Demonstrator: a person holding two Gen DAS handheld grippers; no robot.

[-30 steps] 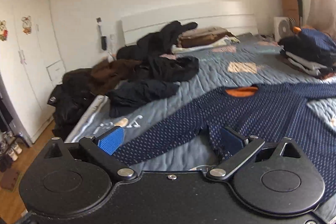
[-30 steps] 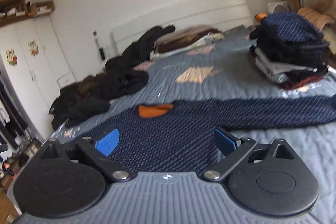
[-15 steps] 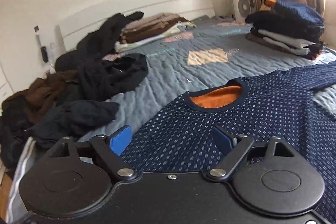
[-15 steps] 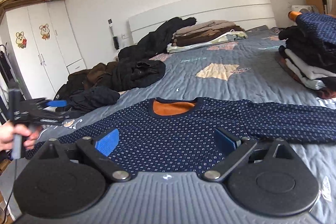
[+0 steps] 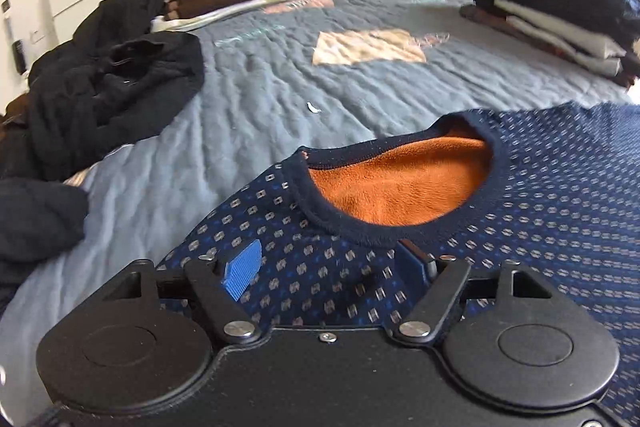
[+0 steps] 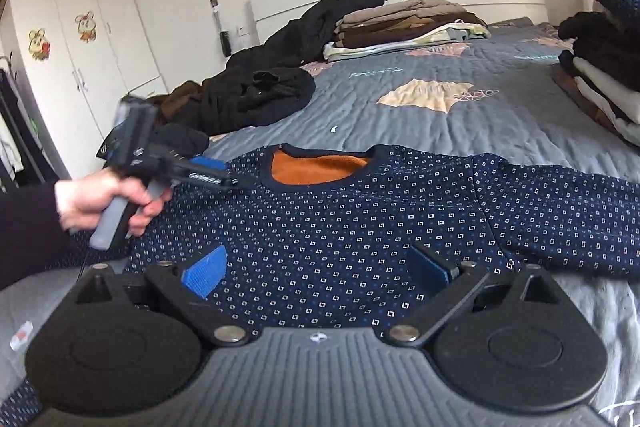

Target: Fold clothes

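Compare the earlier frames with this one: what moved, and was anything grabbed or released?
The left gripper swung from the sweater's left sleeve toward its orange-lined collar, dropping closer, its jaws closing but not yet pinching cloth. The right gripper came lower over the sweater's body, jaws open. Nothing grabbed or released. Sweater, bed and folded stacks unchanged.

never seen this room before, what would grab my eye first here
The navy patterned sweater spread flat on the grey bedspread, its orange lining showing at the collar. The left gripper hangs just short of that collar, jaws closing with nothing pinched yet. Folded clothes are stacked at the right, a dark unfolded heap at the left.
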